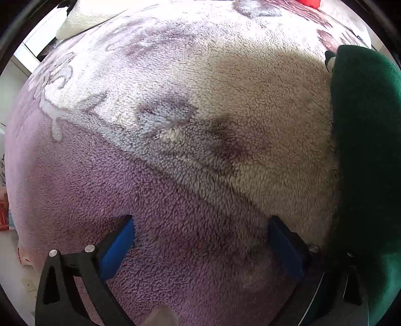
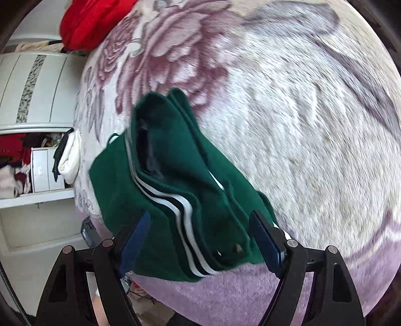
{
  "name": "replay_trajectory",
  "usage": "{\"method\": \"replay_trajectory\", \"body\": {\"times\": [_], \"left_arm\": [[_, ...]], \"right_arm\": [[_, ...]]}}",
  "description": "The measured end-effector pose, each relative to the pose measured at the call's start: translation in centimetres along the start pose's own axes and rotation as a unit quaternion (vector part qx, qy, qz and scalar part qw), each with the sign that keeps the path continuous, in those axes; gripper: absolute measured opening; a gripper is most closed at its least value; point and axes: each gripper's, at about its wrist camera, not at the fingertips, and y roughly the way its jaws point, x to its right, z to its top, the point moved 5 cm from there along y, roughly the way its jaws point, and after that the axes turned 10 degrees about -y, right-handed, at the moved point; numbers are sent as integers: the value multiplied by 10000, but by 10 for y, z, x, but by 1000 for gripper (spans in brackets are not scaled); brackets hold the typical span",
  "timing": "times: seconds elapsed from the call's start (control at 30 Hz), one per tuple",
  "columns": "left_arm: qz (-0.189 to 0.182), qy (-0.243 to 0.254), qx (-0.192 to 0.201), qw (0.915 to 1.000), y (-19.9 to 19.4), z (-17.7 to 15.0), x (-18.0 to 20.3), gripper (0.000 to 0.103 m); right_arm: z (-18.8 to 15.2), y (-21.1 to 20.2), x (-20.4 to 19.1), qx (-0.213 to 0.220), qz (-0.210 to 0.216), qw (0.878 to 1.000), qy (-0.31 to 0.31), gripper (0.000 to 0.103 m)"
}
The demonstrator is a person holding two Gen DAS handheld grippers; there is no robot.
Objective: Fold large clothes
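Observation:
A dark green garment (image 2: 175,175) with white and dark stripes lies bunched on a fleece blanket (image 2: 300,125) with a mauve flower pattern. My right gripper (image 2: 200,240) is open, its blue pads on either side of the garment's striped hem. In the left wrist view the green garment (image 1: 366,150) fills the right edge. My left gripper (image 1: 200,240) is open and empty over bare blanket (image 1: 175,150), left of the garment.
A red cloth (image 2: 92,20) lies at the blanket's far end. White cabinets and shelves (image 2: 37,100) with piled clothes stand at the left of the right wrist view. A white pillow (image 1: 82,17) lies at the top left of the left wrist view.

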Motion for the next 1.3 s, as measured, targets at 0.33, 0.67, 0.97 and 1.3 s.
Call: {"method": "replay_trajectory", "body": {"times": [0.33,0.67,0.97,1.3], "left_arm": [[-100,-508,-74,9986,-46,21,0,103],[-529,-291,356,9975,-95,59,56,103],[-449,-99,232,9987,-82,59,74,103],[-291,34,223,9993,-84,53,74,103]], "right_arm": [[119,96,-70,-771,762,9941,47,4],[169,90,-101,-251,-382,9958,-790,3],[96,31,-41,-644,-349,9965,-393,54],[-8,52,-14,-917,-328,9952,105,4]]}}
